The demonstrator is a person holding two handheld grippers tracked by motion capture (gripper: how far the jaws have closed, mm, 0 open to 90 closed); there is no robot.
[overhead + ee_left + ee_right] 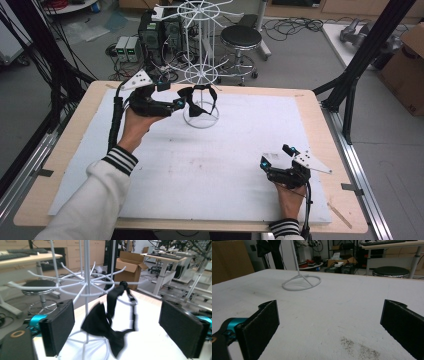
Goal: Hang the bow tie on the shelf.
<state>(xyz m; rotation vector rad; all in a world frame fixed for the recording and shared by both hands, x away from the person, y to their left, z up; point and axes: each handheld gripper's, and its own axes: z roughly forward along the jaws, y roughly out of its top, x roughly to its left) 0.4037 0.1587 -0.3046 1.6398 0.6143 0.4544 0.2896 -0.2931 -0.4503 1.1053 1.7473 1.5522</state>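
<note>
Just ahead of the wide-open, empty left gripper (117,327), the black bow tie (103,325) hanging from the white rack (86,277) looks light and floppy, best pinched at its knot.

The table (320,125) was light wood, topped by a white sheet (200,165) covering most of it. A white wire rack (201,75) stood on the sheet near the far edge, its ring base resting flat.
</note>
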